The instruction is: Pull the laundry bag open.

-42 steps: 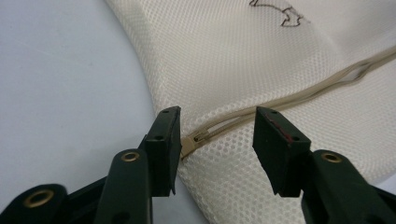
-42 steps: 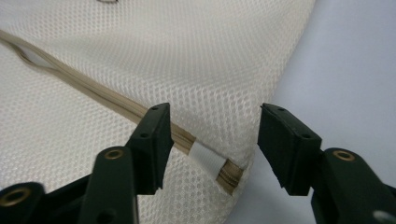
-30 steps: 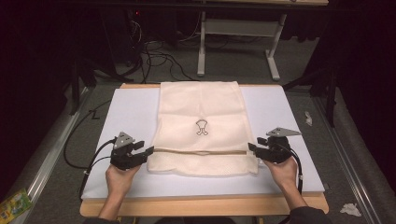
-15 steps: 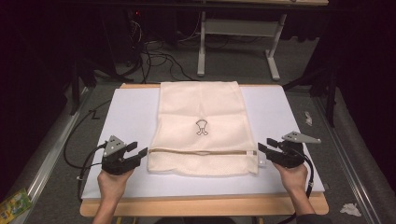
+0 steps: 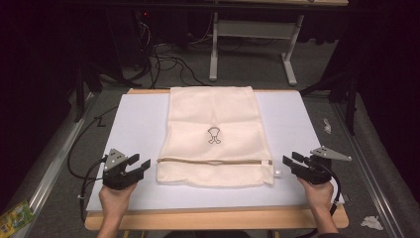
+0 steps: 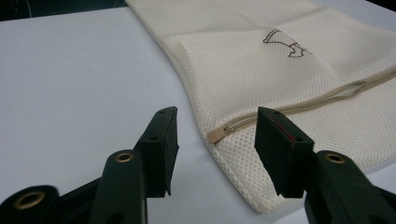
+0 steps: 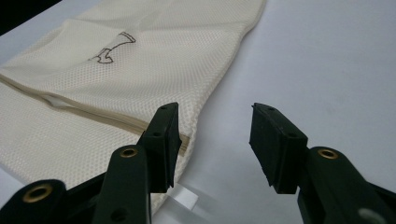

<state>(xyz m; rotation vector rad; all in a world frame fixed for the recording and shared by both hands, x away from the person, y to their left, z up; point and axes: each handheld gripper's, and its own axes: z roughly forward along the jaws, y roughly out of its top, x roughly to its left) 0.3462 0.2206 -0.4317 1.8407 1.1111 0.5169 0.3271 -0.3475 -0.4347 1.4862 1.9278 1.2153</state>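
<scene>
A cream mesh laundry bag lies flat on the white board, with a small dark emblem and a zipper across its near part. My left gripper rests open on the board just left of the bag's near corner. In the left gripper view its jaws frame the zipper's end without touching the bag. My right gripper stands open just right of the bag, near a white tag. In the right gripper view the bag's edge lies behind the left jaw.
The board sits on a wooden table. A cable trails off the left side. Desk legs and floor wires stand behind. Crumpled paper and a green packet lie on the floor.
Both hands have drawn outward from the bag's sides, the left gripper to the left and the right gripper to the right. The bag lies as before.
</scene>
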